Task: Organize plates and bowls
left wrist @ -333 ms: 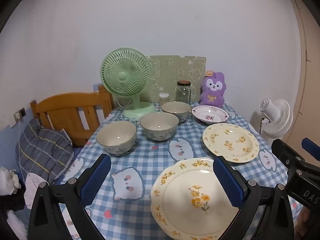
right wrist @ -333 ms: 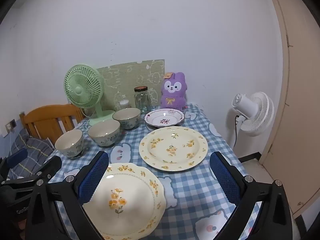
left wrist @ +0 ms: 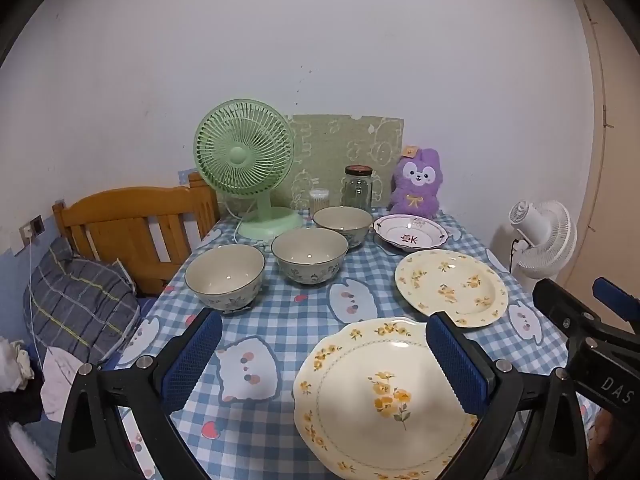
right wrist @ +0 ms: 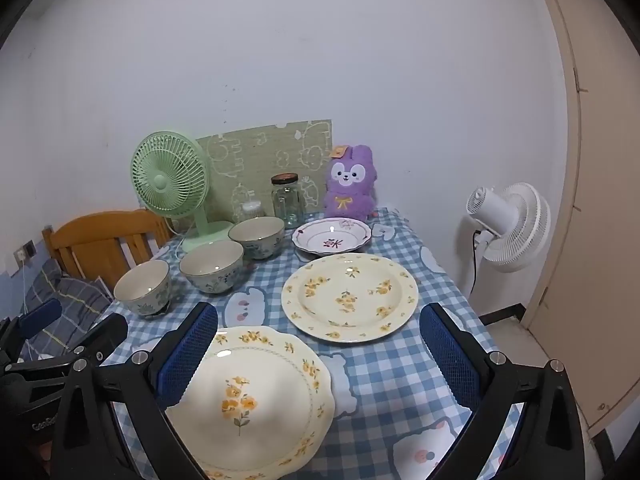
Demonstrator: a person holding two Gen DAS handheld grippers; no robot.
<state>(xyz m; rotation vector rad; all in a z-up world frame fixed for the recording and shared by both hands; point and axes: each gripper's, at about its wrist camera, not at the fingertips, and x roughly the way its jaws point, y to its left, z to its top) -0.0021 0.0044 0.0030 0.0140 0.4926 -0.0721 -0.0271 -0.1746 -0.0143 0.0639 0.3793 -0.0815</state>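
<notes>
Three grey-rimmed bowls stand in a diagonal row on the checked table: near-left bowl (left wrist: 225,276) (right wrist: 143,287), middle bowl (left wrist: 309,254) (right wrist: 211,265), far bowl (left wrist: 343,225) (right wrist: 256,237). A scalloped yellow-flower plate (left wrist: 380,396) (right wrist: 256,400) lies nearest. A round yellow-flower plate (left wrist: 451,286) (right wrist: 349,296) lies behind it. A small pink-trimmed dish (left wrist: 410,232) (right wrist: 331,238) lies farther back. My left gripper (left wrist: 322,354) is open and empty above the table's near edge. My right gripper (right wrist: 318,346) is open and empty over the near plates.
A green desk fan (left wrist: 244,160), a glass jar (left wrist: 358,192), a small toothpick holder (left wrist: 319,200), a purple plush rabbit (left wrist: 416,182) and a green board stand at the back by the wall. A wooden chair (left wrist: 132,228) is left; a white floor fan (right wrist: 508,226) right.
</notes>
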